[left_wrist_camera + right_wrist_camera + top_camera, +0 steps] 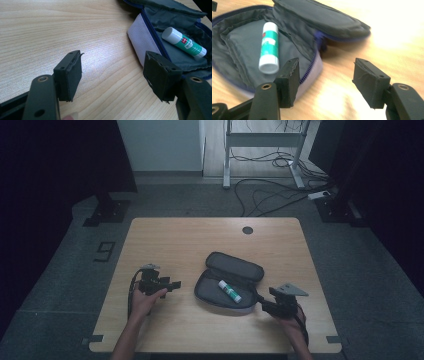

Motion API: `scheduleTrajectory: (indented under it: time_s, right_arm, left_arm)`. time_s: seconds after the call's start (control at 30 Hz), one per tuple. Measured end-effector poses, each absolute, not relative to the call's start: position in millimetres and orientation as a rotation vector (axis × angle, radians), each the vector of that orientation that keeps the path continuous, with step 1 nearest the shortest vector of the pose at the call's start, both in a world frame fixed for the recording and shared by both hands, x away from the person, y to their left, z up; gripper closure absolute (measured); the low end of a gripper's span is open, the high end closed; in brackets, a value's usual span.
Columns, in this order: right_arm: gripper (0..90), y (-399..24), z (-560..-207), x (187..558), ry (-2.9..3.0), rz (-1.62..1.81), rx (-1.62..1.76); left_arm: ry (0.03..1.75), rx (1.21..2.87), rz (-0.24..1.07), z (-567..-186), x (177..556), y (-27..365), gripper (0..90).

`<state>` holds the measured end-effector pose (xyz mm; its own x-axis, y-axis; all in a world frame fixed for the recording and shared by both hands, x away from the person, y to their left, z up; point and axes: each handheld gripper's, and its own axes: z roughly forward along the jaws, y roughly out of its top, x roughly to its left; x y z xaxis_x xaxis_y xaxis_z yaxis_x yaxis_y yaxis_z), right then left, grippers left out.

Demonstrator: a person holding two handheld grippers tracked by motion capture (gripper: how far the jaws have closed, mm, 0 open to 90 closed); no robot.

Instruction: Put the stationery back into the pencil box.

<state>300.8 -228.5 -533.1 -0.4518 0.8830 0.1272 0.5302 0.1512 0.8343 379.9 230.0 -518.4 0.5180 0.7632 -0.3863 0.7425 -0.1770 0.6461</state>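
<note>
Both grippers [176,284] [259,302] parted, empty — glue stick [229,291] in unzipped pouch [210,287], pouch cropped.

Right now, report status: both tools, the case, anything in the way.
Left tool open, empty, left of case. Right tool open, empty, at case's right end. Pencil case unzipped; glue stick inside. Nothing in between.

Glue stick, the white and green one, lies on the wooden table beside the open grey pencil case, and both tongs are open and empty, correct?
Not quite. The white and green glue stick lies inside the open grey fabric pencil case, on its lining, not on the wooden table. The high view shows this. Both the left tongs and the right tongs are indeed open and empty.
</note>
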Motion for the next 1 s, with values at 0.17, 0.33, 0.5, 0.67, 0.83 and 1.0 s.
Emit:
scheduleTrajectory:
  time_s: [0.17, 0.33, 0.5, 0.67, 0.83, 1.0]
  right_arm:
    - [36.8, -245, -535, 298, 1.999, 1.263, 1.378]
    - [36.9, -250, -535, 298, 1.986, 1.288, 1.385]
    - [38.2, -263, -532, 296, 1.939, 1.344, 1.415]
    - [38.3, -275, -532, 296, 1.907, 1.304, 1.43]
    - [38.2, -287, -539, 298, 1.9, 1.234, 1.463]
    - [38.2, -288, -541, 299, 1.903, 1.202, 1.467]
  left_arm:
    - [1.235, 1.932, 0.03, -519, 379, 230, 31.7]
    - [1.236, 1.927, 0.032, -519, 379, 231, 31.7]
    - [1.237, 1.919, 0.036, -517, 379, 233, 31.7]
    - [1.238, 1.92, 0.034, -518, 379, 233, 31.8]
    - [1.24, 1.922, 0.036, -519, 379, 233, 31.7]
    - [1.24, 1.923, 0.035, -518, 379, 232, 31.7]
